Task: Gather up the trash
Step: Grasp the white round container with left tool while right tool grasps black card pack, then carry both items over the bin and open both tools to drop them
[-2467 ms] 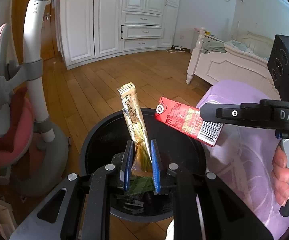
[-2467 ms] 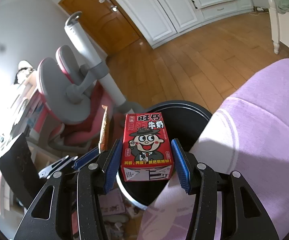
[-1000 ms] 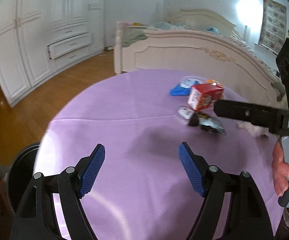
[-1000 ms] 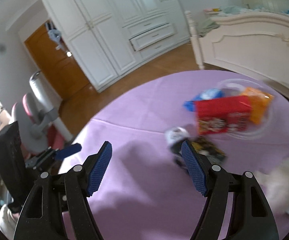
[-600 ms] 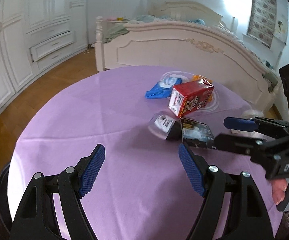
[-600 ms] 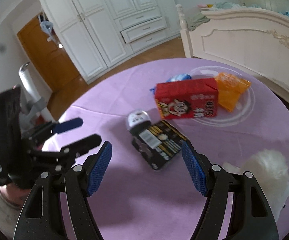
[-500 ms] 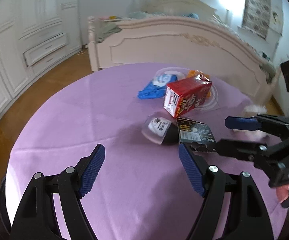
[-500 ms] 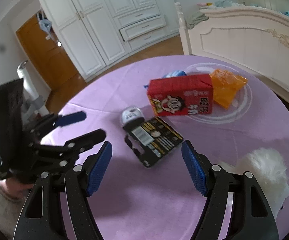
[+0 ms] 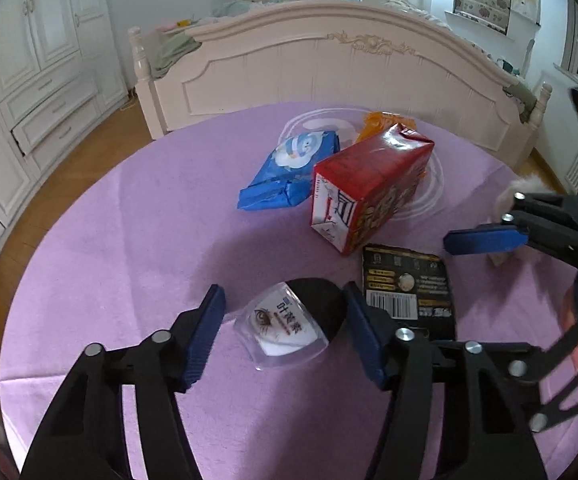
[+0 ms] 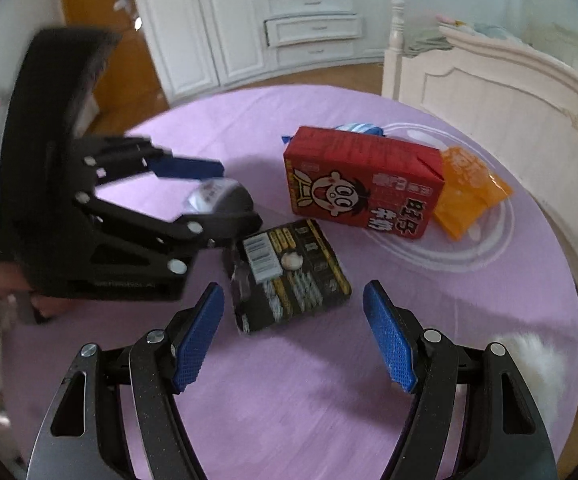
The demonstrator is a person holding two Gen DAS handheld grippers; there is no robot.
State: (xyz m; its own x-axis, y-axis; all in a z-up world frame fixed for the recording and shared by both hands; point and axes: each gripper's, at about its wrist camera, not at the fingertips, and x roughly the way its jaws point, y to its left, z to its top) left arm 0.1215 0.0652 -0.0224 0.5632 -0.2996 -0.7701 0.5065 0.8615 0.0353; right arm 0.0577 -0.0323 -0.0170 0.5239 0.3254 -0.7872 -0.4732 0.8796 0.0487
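Both grippers, left gripper [image 9: 283,332] and right gripper [image 10: 291,336], gape wide: one clear cup [image 9: 289,326], one black packet [image 10: 289,276], one red carton [image 10: 363,188].

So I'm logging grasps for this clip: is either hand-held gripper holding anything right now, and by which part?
Nothing is held. The left hand-held gripper is open around the clear-lidded black cup; the right hand-held gripper is open by the black packet.
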